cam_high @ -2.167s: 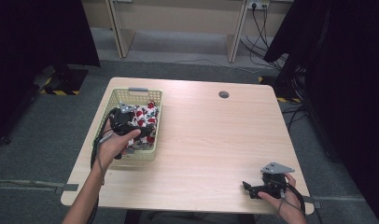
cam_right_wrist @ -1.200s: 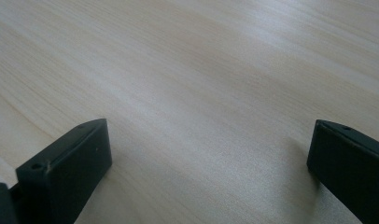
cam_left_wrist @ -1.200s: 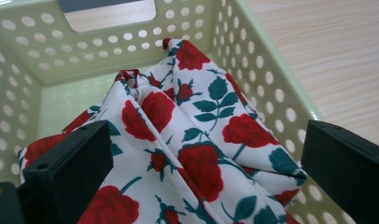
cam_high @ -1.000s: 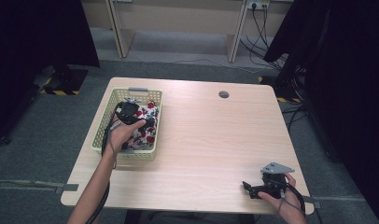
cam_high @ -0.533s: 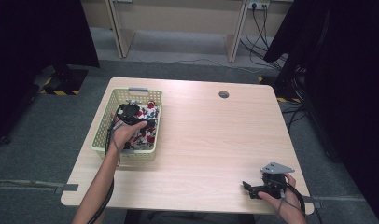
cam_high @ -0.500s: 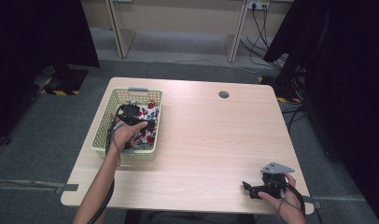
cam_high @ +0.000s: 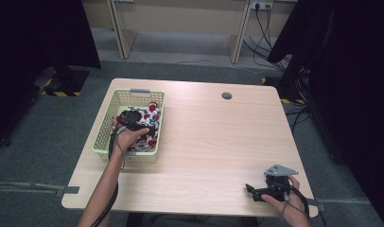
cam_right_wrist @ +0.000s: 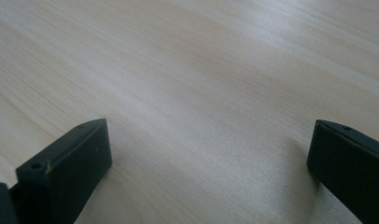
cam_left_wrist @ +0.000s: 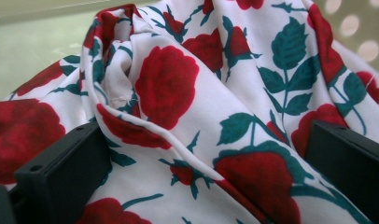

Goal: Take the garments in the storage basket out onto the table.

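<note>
Reaching into the basket [cam_high: 105, 124] for the rose-print cloth [cam_left_wrist: 215, 107].
Left hand-held gripper [cam_high: 132, 118] spread wide astride a fold, nothing gripped yet; right hand-held gripper [cam_high: 254, 191] idles open on the desk [cam_high: 218, 137]. Cloth not yet lifted out.

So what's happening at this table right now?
A person holds a gripper in each hand. The left gripper is down in the pale basket, jaws wide open around a fold of rose-printed cloth, not yet closed on it. The right gripper rests open on the wooden table, holding nothing.
</note>
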`<state>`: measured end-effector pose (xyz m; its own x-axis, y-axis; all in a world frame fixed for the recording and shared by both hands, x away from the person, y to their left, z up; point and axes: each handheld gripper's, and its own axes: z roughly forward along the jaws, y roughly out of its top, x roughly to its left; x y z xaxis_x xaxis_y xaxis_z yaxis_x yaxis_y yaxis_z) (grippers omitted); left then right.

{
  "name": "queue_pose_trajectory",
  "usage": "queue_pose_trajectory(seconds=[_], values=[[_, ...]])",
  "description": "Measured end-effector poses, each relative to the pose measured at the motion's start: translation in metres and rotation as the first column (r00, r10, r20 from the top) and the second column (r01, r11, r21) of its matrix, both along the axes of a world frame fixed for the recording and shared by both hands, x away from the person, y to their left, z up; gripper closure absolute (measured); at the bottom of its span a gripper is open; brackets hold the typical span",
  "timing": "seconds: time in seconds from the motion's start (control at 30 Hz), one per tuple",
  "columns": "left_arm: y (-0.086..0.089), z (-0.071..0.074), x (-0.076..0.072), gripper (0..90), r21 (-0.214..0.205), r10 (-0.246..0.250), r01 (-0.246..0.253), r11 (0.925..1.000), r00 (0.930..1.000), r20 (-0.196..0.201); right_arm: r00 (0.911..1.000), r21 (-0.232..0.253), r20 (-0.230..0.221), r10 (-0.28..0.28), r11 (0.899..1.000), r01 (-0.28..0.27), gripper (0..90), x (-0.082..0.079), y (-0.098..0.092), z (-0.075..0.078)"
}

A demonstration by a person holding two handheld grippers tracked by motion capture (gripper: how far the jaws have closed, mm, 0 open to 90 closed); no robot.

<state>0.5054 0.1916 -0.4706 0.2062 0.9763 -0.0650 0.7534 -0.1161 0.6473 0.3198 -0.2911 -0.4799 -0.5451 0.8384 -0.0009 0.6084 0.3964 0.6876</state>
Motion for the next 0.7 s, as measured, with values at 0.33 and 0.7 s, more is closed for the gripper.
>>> queue_pose_trajectory(seconds=[0.33, 0.7], values=[[-0.002, -0.005, -0.001, 0.4, 0.01, 0.015, -0.015, 0.9998, 0.9998, 0.016, 1.0, -0.001, 0.0, 0.002, 1.0, -0.002, 0.2, 0.0, 0.0, 0.0], [0.009, 0.001, -0.007, 48.6, 0.038, -0.023, 0.02, 0.9991, 0.9968, 0.077, 1.0, -0.001, -0.001, 0.003, 1.0, -0.003, 0.2, 0.0, 0.001, 0.0]])
